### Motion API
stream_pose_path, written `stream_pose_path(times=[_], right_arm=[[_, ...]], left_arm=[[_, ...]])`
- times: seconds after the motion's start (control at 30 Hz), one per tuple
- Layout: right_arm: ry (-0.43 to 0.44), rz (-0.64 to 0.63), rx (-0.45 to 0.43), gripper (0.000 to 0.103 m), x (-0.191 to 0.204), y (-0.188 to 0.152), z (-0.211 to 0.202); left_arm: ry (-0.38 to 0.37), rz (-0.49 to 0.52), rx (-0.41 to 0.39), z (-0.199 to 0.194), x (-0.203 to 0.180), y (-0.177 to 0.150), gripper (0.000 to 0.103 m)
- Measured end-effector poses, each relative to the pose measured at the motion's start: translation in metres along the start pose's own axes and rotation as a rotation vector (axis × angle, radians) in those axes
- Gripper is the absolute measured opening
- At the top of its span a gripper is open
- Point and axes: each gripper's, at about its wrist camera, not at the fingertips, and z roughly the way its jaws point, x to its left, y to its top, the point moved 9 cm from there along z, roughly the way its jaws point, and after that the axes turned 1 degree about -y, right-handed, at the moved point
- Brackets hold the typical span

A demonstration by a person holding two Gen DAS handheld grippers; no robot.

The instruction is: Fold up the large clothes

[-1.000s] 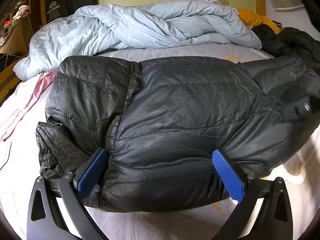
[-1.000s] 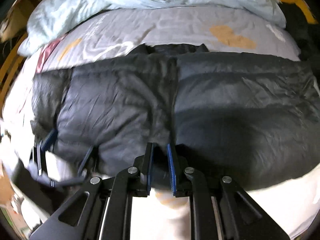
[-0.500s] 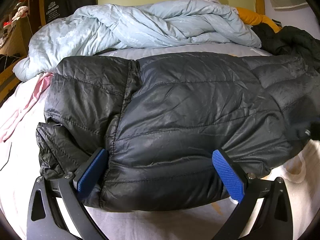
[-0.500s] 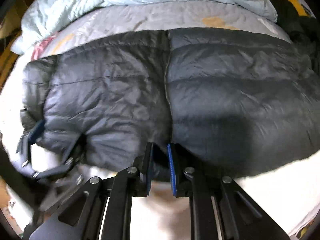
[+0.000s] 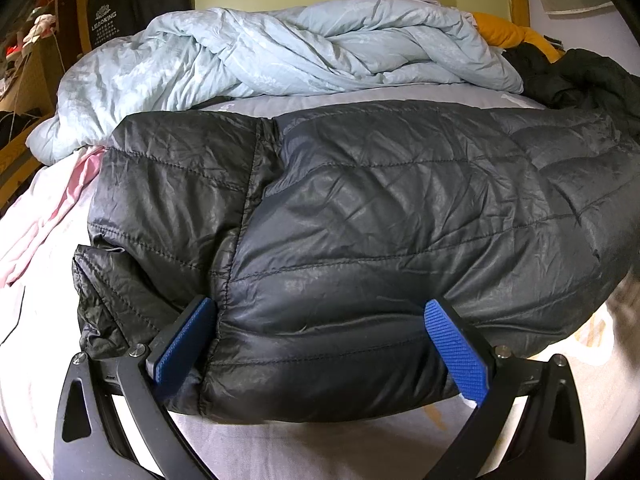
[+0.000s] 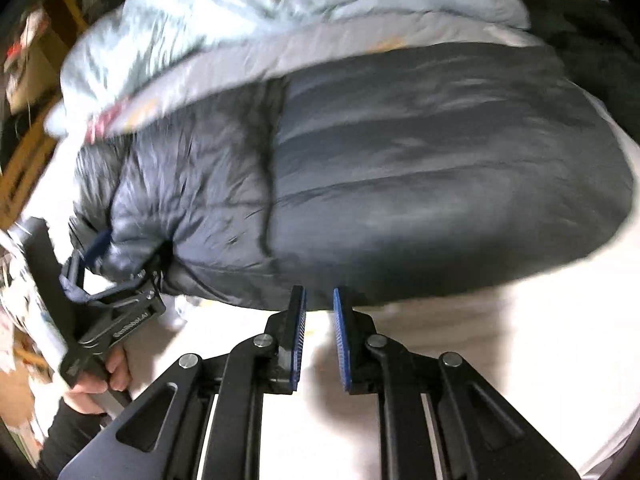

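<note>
A dark grey quilted puffer jacket lies folded in a thick bundle across the bed. My left gripper is wide open, its blue pads pressed against the jacket's near edge on both sides of a fold. In the right wrist view the jacket is blurred. My right gripper sits just in front of the jacket's near edge, jaws a narrow gap apart with nothing between them. The left gripper shows at the jacket's left end, held by a hand.
A crumpled light blue duvet lies behind the jacket. Pink cloth lies at the left. Dark and orange clothes are piled at the back right. A pale grey sheet covers the bed. Wooden furniture stands at left.
My right gripper has let go of the jacket edge and pulled back toward me, its jaws slightly apart. The jacket's far half has settled flat. My left gripper has stayed put.
</note>
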Motion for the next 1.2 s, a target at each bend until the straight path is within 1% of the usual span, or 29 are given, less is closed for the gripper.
stream_pose_path(times=[0.03, 0.1, 0.13, 0.17, 0.2, 0.23, 0.27, 0.3, 0.37, 0.4, 0.43, 0.47, 0.5, 0.57, 0.6, 0.63, 0.7, 0.77, 0.83, 0.93, 1.13, 1.17, 1.2], right_arm=[[0.011, 0.037, -0.023, 0.017, -0.014, 0.0, -0.01], [0.011, 0.107, -0.056, 0.026, -0.035, 0.003, -0.018], [0.011, 0.143, -0.077, 0.039, -0.045, 0.004, -0.022], [0.016, 0.193, -0.11, 0.059, -0.061, 0.005, -0.029], [0.017, 0.229, -0.139, 0.068, -0.073, 0.007, -0.032], [0.015, 0.253, -0.162, 0.08, -0.081, 0.012, -0.032], [0.006, 0.294, -0.204, 0.086, -0.095, 0.013, -0.037], [0.016, 0.317, -0.212, 0.088, -0.102, 0.018, -0.033], [0.078, 0.39, -0.177, 0.088, -0.111, 0.018, -0.02], [0.109, 0.452, -0.153, 0.088, -0.119, 0.017, -0.013], [0.127, 0.5, -0.153, 0.088, -0.126, 0.015, -0.01], [0.132, 0.541, -0.17, 0.088, -0.132, 0.016, -0.008], [0.112, 0.561, -0.205, 0.088, -0.14, 0.018, -0.007], [0.045, 0.561, -0.282, 0.089, -0.153, 0.026, -0.006], [0.035, 0.56, -0.314, 0.089, -0.16, 0.032, -0.003], [0.049, 0.564, -0.316, 0.089, -0.164, 0.035, 0.0], [0.128, 0.6, -0.306, 0.089, -0.167, 0.042, 0.012], [0.177, 0.624, -0.322, 0.091, -0.171, 0.049, 0.017], [0.181, 0.624, -0.349, 0.091, -0.17, 0.055, 0.019], [0.18, 0.614, -0.366, 0.091, -0.162, 0.065, 0.025], [0.226, 0.628, -0.391, 0.091, -0.155, 0.073, 0.021], [0.221, 0.623, -0.39, 0.089, -0.155, 0.073, 0.02], [0.199, 0.613, -0.381, 0.083, -0.155, 0.074, 0.02]], left_arm=[[0.0, 0.0, 0.0, 0.0, 0.0, 0.0, 0.103], [0.0, 0.0, 0.0, 0.0, 0.0, 0.0, 0.103], [0.0, 0.0, 0.0, 0.0, 0.0, 0.0, 0.103], [0.0, 0.0, 0.001, 0.0, 0.0, 0.0, 0.103], [0.0, 0.0, 0.001, 0.0, 0.0, 0.0, 0.103], [0.001, 0.0, 0.001, 0.0, 0.0, 0.0, 0.103], [0.0, 0.0, 0.001, 0.0, 0.0, 0.0, 0.103], [0.0, 0.0, 0.001, 0.0, 0.0, 0.0, 0.103], [0.0, 0.0, 0.001, 0.0, 0.0, 0.0, 0.103], [0.0, -0.001, 0.001, 0.0, 0.0, 0.0, 0.103], [0.0, -0.001, 0.002, -0.001, 0.0, 0.0, 0.103], [0.001, 0.0, 0.002, -0.001, 0.0, 0.0, 0.103], [0.001, 0.0, 0.002, -0.001, 0.0, 0.0, 0.103], [0.001, 0.0, 0.002, -0.001, 0.0, 0.0, 0.103], [0.0, -0.001, 0.002, -0.001, 0.0, 0.0, 0.103], [0.0, -0.001, 0.002, -0.001, 0.0, 0.0, 0.103], [0.0, -0.002, 0.003, -0.001, -0.001, 0.0, 0.103], [0.0, -0.002, 0.002, -0.001, -0.001, 0.0, 0.103], [0.0, -0.002, 0.003, -0.002, -0.001, 0.0, 0.103], [0.0, -0.004, 0.004, -0.001, -0.001, 0.0, 0.103], [0.0, -0.004, 0.005, -0.001, -0.001, 0.0, 0.103], [0.0, -0.004, 0.005, -0.001, -0.001, 0.0, 0.103], [-0.001, -0.004, 0.004, -0.001, -0.001, 0.0, 0.103]])
